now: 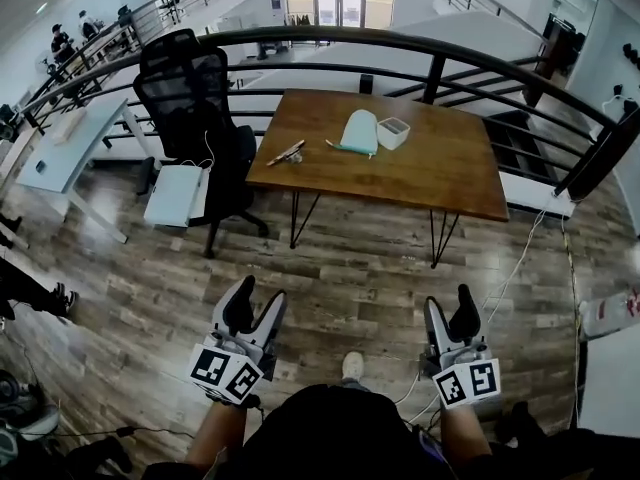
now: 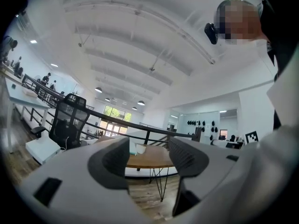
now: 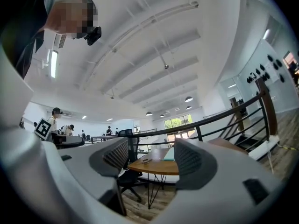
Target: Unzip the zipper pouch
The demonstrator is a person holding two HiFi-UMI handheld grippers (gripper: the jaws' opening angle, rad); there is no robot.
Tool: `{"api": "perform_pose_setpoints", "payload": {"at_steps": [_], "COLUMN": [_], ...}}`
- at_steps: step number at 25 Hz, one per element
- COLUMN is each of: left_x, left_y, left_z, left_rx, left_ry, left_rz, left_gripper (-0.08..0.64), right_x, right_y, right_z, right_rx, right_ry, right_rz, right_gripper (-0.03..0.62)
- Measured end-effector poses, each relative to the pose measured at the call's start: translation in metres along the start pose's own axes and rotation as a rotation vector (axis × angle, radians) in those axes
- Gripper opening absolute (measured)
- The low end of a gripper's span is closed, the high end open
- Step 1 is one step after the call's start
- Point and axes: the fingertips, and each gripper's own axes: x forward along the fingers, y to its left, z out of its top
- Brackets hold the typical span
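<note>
The left gripper (image 1: 252, 304) and the right gripper (image 1: 450, 310) both hang over the floor (image 1: 350, 268), jaws spread and empty, well apart from the one counter (image 1: 440, 173). Near its far edge, one pale zipper pouch (image 1: 359, 131) lies just beside one white box (image 1: 393, 132). One slim tool (image 1: 286, 153) lies near its left edge.

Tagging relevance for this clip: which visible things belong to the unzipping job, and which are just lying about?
Job: zipper pouch; table under it; left tongs and right tongs, both open and empty.
Lying about: white container; pen-like item; black office chair.
</note>
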Motion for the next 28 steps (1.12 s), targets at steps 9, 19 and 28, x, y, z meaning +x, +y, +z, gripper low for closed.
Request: {"api": "perform_pose_setpoints", "payload": {"at_steps": [9, 19, 28], "left_x": [0.074, 0.128, 0.177], "left_y": [-0.009, -0.032, -0.019], "left_z": [0.002, -0.012, -0.022], "left_rx": [0.018, 0.031, 0.038], "left_ry": [-0.024, 0.007, 0.024], "left_rz": [0.031, 0.023, 0.004], "left_gripper": [0.262, 0.262, 0.262], "right_x": [0.052, 0.066, 0.095], "right_y": [-0.06, -0.118, -0.143], "right_z": [0.011, 0.012, 0.002], "right_rx": [0.007, 0.026, 0.007], "right_ry": [-0.032, -0.025, 0.001], "right_rz": [0.048, 0.033, 0.015], "right_gripper": [0.284, 0.258, 0.245]}}
